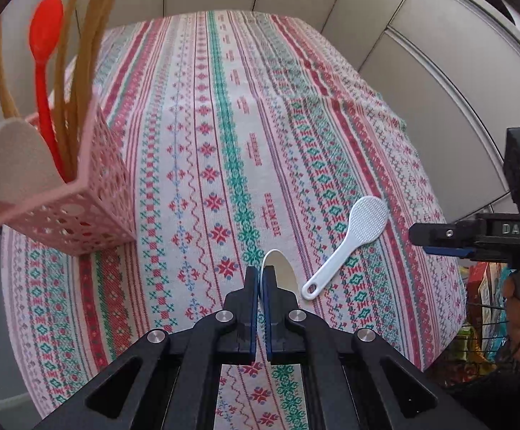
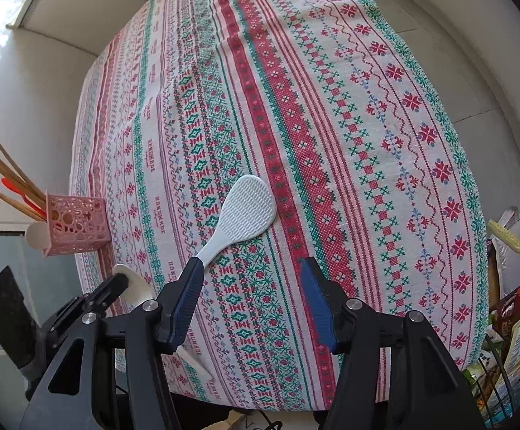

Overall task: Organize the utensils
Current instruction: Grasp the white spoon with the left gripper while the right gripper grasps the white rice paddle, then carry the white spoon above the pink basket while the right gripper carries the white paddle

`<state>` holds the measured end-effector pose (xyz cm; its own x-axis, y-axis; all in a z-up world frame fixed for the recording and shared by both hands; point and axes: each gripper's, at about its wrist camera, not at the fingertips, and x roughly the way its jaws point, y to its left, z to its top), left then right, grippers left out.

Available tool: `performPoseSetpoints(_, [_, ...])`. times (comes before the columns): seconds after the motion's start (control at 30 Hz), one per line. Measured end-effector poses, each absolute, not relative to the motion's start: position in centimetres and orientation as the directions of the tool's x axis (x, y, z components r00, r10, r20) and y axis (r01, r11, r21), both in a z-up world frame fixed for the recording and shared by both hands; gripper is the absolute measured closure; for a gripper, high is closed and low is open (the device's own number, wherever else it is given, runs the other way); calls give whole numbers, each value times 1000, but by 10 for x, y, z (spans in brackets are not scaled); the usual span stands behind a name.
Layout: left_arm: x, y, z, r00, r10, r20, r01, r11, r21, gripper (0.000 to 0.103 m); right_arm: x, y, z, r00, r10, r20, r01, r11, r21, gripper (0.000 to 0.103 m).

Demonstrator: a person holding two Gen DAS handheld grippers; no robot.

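Slippage threatens the white spoon [image 1: 281, 268] pinched edge-on near the worktop's [image 1: 202, 114] front by the left gripper [image 1: 259, 279], far from the holder [image 1: 63, 211], while the right gripper's [image 2: 251, 279] spread fingers could nudge the rice paddle [image 2: 240, 211].

White rice paddle [image 2: 238, 216] lies flat on the cloth, well apart from pink holder [image 2: 77, 224].
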<state>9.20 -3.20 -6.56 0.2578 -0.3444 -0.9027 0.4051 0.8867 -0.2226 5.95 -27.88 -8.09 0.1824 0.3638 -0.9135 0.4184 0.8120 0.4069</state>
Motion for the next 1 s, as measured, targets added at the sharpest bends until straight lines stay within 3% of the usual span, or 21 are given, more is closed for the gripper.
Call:
performPoseSetpoints(0.4, [95,-13,-31,375,-378,-846,388,893,-227,101,80,-306,-109,221,469,-855,452,728,516,46])
performPoseSetpoints(1.0, [94,-10,-21,442,-358,-823,383,904,-187,101,100,-314,-135,217,537,-815,433,695,574,67])
